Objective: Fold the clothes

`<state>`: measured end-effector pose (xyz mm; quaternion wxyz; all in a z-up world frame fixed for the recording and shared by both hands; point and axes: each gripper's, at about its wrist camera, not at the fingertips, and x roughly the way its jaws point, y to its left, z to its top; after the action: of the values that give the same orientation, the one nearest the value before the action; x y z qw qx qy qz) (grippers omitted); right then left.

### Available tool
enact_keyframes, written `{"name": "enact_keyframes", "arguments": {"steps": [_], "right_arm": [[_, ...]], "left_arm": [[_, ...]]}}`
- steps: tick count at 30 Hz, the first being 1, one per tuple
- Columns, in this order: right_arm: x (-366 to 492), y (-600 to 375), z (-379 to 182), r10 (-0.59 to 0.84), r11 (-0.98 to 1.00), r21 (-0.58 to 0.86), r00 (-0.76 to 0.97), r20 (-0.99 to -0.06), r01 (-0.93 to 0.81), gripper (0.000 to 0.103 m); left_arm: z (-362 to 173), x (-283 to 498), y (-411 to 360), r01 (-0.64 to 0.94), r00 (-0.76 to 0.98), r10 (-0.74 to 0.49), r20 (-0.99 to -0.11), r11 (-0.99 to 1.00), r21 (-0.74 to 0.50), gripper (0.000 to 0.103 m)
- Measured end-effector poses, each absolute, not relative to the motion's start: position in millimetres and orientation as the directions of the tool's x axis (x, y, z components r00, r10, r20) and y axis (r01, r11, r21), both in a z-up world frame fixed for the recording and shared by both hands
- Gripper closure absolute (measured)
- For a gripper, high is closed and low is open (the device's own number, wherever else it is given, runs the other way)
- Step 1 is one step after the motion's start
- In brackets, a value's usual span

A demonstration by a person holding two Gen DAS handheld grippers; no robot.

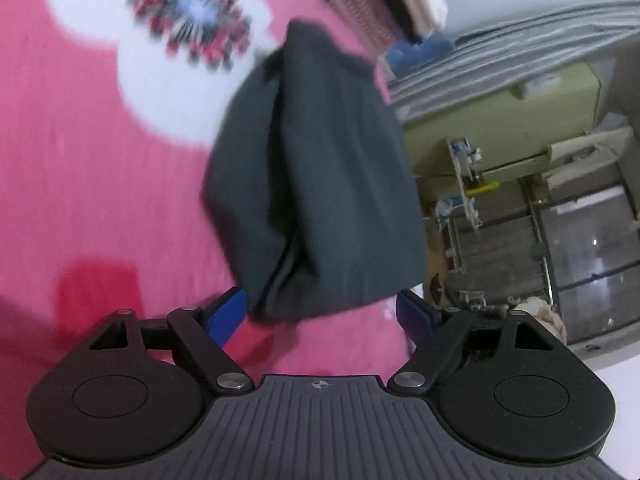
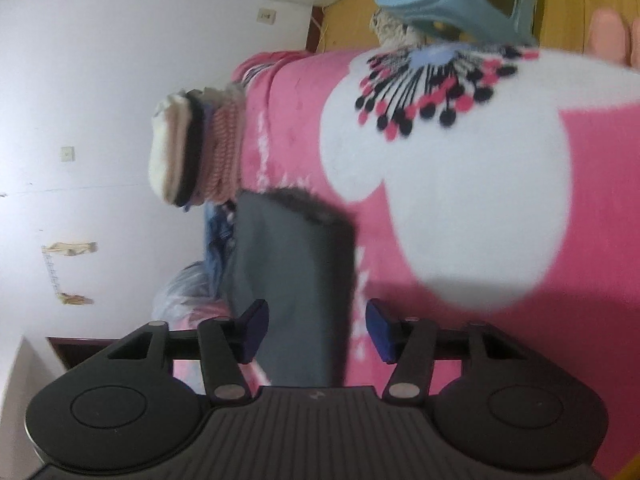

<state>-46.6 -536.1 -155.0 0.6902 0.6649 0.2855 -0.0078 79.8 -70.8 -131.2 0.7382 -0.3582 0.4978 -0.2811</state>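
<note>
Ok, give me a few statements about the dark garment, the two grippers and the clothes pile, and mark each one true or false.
1. The dark grey garment lies folded on the pink blanket. True.
2. The left gripper is clamped on the garment. False: its jaws stand apart, pads clear of the cloth.
3. A stack of folded clothes sits beyond the garment. True.
4. The right gripper holds a sock. False: its jaws are apart and hold nothing.

Blurred flower print (image 1: 188, 30) on blanket (image 1: 80, 180)
</note>
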Motion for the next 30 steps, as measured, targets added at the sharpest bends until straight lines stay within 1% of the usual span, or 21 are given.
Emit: {"name": "enact_keyframes", "arguments": {"steps": [2, 5, 7, 10, 11, 12, 13, 14, 15, 17, 18, 23, 26, 30], "right_arm": [[-38.9, -538.7, -157.5, 0.348, 0.132, 0.91, 0.841, -0.414, 0.393, 0.051], [-21.8, -541.5, -160.0, 0.329, 0.148, 0.912, 0.85, -0.411, 0.383, 0.052], [-10.8, -540.3, -161.5, 0.336, 0.164, 0.913, 0.849, -0.409, 0.375, 0.054], [3.5, -536.7, -161.7, 0.345, 0.2, 0.91, 0.843, -0.412, 0.363, 0.06], [8.5, -535.6, -161.8, 0.346, 0.209, 0.907, 0.84, -0.417, 0.365, 0.067], [12.4, -534.9, -163.1, 0.348, 0.211, 0.906, 0.838, -0.421, 0.368, 0.078], [11.2, -534.8, -164.7, 0.351, 0.207, 0.907, 0.838, -0.418, 0.366, 0.083], [11.8, -534.1, -165.8, 0.35, 0.2, 0.909, 0.84, -0.416, 0.367, 0.088], [11.9, -533.2, -166.4, 0.35, 0.193, 0.911, 0.841, -0.412, 0.365, 0.09], [10.8, -531.0, -166.2, 0.351, 0.184, 0.914, 0.844, -0.404, 0.361, 0.092], [8.8, -529.3, -164.0, 0.353, 0.186, 0.916, 0.845, -0.401, 0.356, 0.093], [-12.9, -520.7, -149.2, 0.377, 0.172, 0.93, 0.85, -0.368, 0.326, 0.094], [-39.8, -511.4, -146.6, 0.409, 0.144, 0.934, 0.84, -0.358, 0.327, 0.094], [-84.0, -498.5, -148.7, 0.459, 0.095, 0.934, 0.817, -0.349, 0.345, 0.094]], "left_arm": [[-142.7, 79.8, -76.2, 0.044, 0.369, -0.765, -0.528, 0.582, -0.812, 0.02], [-147.2, 81.5, -78.0, 0.074, 0.41, -0.763, -0.499, 0.573, -0.816, 0.021], [-149.2, 81.6, -78.3, 0.083, 0.431, -0.758, -0.489, 0.573, -0.815, 0.023], [-149.6, 81.9, -78.1, 0.081, 0.459, -0.741, -0.49, 0.584, -0.808, 0.032], [-149.1, 82.3, -78.3, 0.081, 0.467, -0.731, -0.497, 0.596, -0.799, 0.041], [-148.9, 83.0, -78.4, 0.081, 0.475, -0.72, -0.506, 0.608, -0.79, 0.053], [-149.1, 84.5, -78.7, 0.076, 0.478, -0.71, -0.517, 0.62, -0.781, 0.06], [-148.2, 84.9, -79.0, 0.064, 0.477, -0.703, -0.527, 0.626, -0.777, 0.076], [-147.4, 85.3, -78.9, 0.052, 0.476, -0.699, -0.533, 0.628, -0.776, 0.086], [-145.0, 83.6, -76.3, 0.036, 0.478, -0.707, -0.521, 0.609, -0.793, 0.093], [-142.5, 82.4, -76.5, 0.034, 0.477, -0.712, -0.515, 0.6, -0.799, 0.095], [-128.0, 80.0, -65.3, 0.038, 0.445, -0.745, -0.498, 0.571, -0.82, 0.097], [-119.4, 75.7, -53.6, 0.061, 0.389, -0.761, -0.519, 0.583, -0.81, 0.097], [-109.0, 52.4, -36.0, 0.126, 0.259, -0.78, -0.57, 0.612, -0.78, 0.097]]}}
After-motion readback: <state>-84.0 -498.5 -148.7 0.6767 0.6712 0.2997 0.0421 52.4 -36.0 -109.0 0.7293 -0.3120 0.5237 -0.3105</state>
